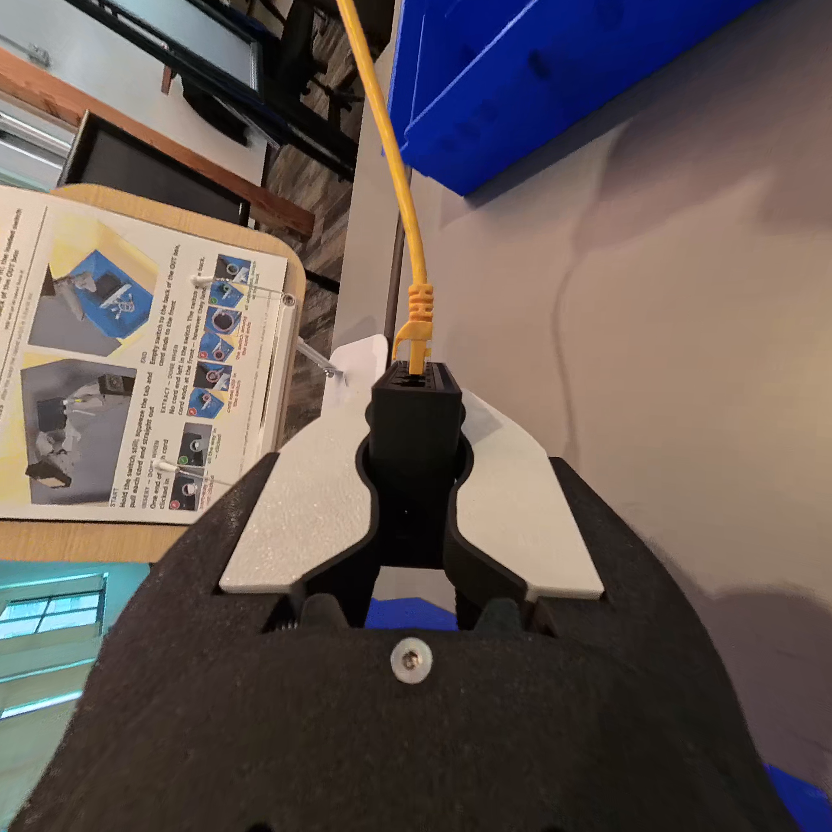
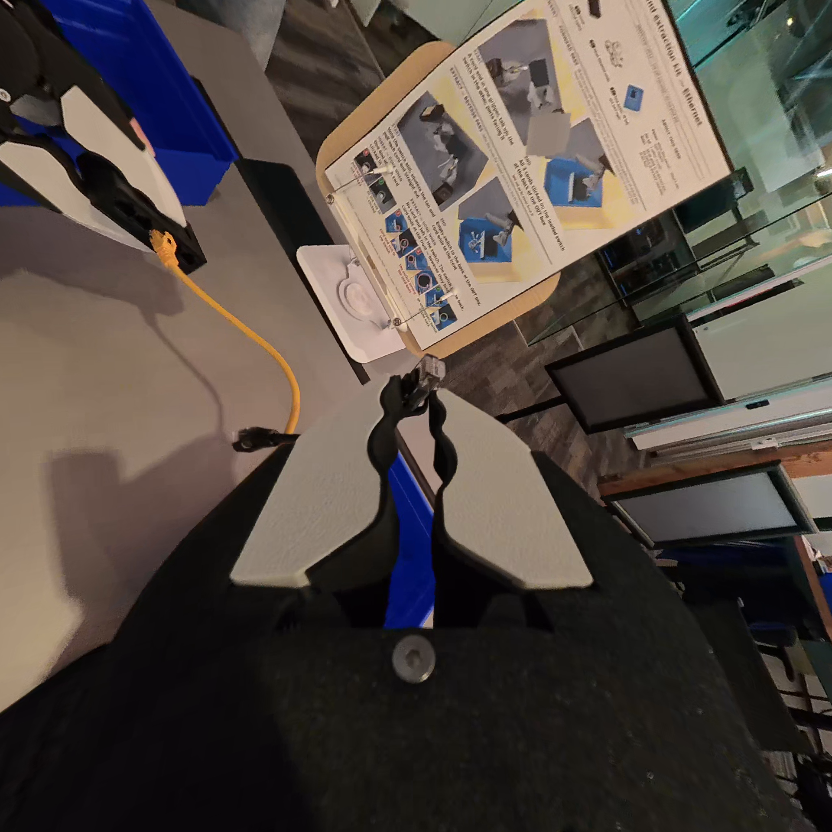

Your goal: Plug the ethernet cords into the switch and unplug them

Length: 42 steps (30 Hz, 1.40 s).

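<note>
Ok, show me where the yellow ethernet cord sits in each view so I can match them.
Left wrist view: yellow ethernet cord runs down from the top edge into the black switch held by the left gripper.
Right wrist view: it leaves the switch upper left and curves across the grey table.
Shared landmark: the instruction sheet.

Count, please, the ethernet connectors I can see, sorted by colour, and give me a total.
Yellow connectors: 1, plugged into the switch held by the left gripper — yellow connector.
Black connectors: 2 — one in the right gripper, black connector; one lying on the table, loose black connector.
Total: 3
</note>
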Tool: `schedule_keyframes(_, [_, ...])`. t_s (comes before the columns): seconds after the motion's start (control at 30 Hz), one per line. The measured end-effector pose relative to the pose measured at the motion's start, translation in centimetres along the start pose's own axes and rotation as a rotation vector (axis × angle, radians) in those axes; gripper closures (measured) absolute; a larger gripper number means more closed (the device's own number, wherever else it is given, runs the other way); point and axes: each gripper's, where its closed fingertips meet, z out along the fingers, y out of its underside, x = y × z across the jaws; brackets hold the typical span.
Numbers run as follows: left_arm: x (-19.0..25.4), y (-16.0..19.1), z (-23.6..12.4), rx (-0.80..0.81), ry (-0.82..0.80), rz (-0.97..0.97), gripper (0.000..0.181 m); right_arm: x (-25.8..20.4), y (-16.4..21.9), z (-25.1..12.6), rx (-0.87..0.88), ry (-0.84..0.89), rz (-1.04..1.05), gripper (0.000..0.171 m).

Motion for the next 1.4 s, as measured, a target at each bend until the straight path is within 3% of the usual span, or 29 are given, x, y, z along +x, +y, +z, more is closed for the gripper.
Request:
schedule_keyframes(0.2, [-1.0, 2.5, 0.3, -0.094, -0.039, -0.042, 0.152, 0.4, -0.9, -1.8, 0.072, -0.016, 0.035, 0.16])
schedule_keyframes(0.53, [-4.4, 3.9, -2.8, -0.056, -0.151, -0.157, 0.152, 0.5, 0.9, -3.6, 0.131, -0.021, 0.082, 0.16])
schedule_keyframes(0.83, [-3.4, 3.7, -0.6, -0.124, -0.137, -0.142, 0.152, -2.5, -2.9, -3.9, 0.287, -0.154, 0.06, 0.16])
schedule_keyframes(1.13, [-2.6, 2.1, 0.0, -0.108, -0.126, -0.109, 0.152, -4.4, -6.3, -1.9, 0.308, -0.239, 0.02, 0.16])
schedule_keyframes(1.27, [-3.2, 2.8, -0.4, -0.097, -0.143, -0.132, 0.153, -4.1, -5.1, -1.6, 0.261, -0.243, 0.026, 0.16])
schedule_keyframes(1.4, [-4.4, 2.3, -1.9, -0.025, -0.171, -0.174, 0.153, -2.8, 1.6, -0.3, 0.047, -0.247, 0.049, 0.16])
